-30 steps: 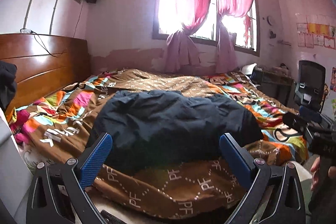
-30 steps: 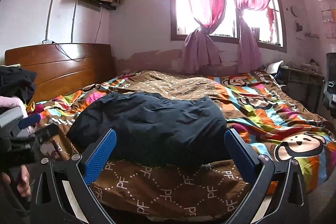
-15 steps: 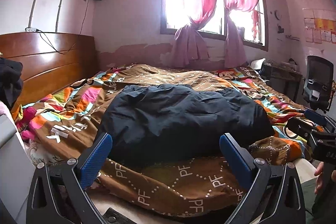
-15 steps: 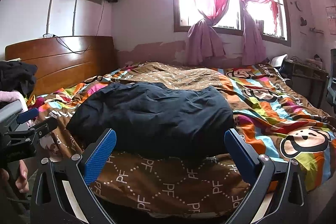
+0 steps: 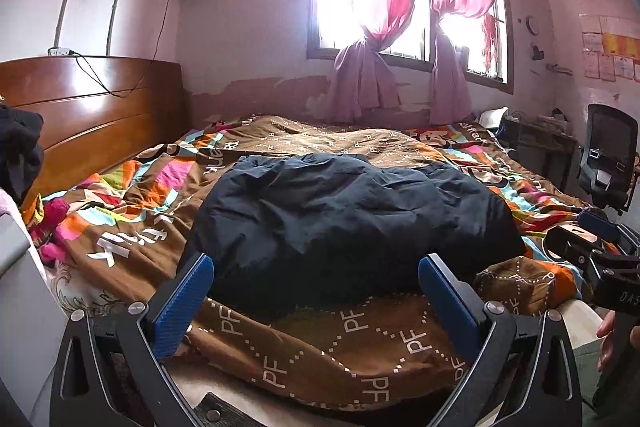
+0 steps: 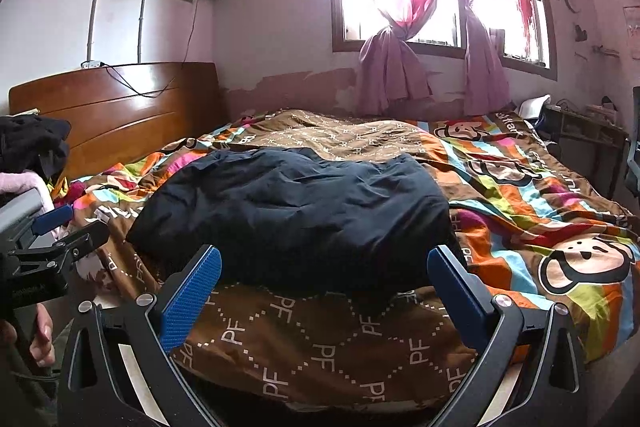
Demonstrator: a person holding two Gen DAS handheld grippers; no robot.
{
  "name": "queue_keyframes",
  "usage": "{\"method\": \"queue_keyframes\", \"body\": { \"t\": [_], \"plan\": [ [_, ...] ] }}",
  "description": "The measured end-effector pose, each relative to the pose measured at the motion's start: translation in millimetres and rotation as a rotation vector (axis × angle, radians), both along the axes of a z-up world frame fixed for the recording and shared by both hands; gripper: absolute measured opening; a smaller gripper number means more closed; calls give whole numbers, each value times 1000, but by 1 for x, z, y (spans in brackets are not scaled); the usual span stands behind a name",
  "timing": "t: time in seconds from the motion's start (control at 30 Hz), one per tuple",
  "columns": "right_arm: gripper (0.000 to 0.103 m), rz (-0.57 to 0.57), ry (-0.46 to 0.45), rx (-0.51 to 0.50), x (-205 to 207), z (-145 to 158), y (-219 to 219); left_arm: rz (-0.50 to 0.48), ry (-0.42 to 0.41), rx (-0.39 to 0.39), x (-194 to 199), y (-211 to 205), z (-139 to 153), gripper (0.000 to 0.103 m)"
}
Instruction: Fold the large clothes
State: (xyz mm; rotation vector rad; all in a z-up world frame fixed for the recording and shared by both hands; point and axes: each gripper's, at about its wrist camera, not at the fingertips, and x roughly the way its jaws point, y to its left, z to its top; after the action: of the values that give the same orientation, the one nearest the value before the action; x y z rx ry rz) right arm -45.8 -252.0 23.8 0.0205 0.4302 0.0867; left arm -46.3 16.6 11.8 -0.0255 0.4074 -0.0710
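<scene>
A large dark navy padded garment (image 5: 344, 215) lies bunched in a rough rectangle on the colourful quilt of the bed; it also shows in the right wrist view (image 6: 296, 211). My left gripper (image 5: 316, 279) is open and empty, its blue pads just short of the garment's near edge, above the brown quilt border. My right gripper (image 6: 324, 279) is open and empty, also just short of the garment's near edge. Each gripper shows in the other's view, the right one (image 5: 600, 251) at the right edge and the left one (image 6: 48, 243) at the left edge.
A brown and multicoloured quilt (image 6: 540, 211) covers the bed. A wooden headboard (image 5: 88, 111) stands at the left with dark clothes (image 6: 32, 143) piled near it. An office chair (image 5: 608, 159) and a desk stand at the right. Pink curtains (image 5: 380, 19) hang at the window behind.
Both grippers have moved lower and slightly closer to the bed, so the garment looms larger. Both stay open and the garment has not moved.
</scene>
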Motion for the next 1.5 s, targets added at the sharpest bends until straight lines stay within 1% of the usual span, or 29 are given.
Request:
{"method": "queue_keyframes", "body": {
  "t": [1.5],
  "plan": [
    [102,-3,9,6,2,-2,-1,1,-2,3,0,-3,0,103]
  ]
}}
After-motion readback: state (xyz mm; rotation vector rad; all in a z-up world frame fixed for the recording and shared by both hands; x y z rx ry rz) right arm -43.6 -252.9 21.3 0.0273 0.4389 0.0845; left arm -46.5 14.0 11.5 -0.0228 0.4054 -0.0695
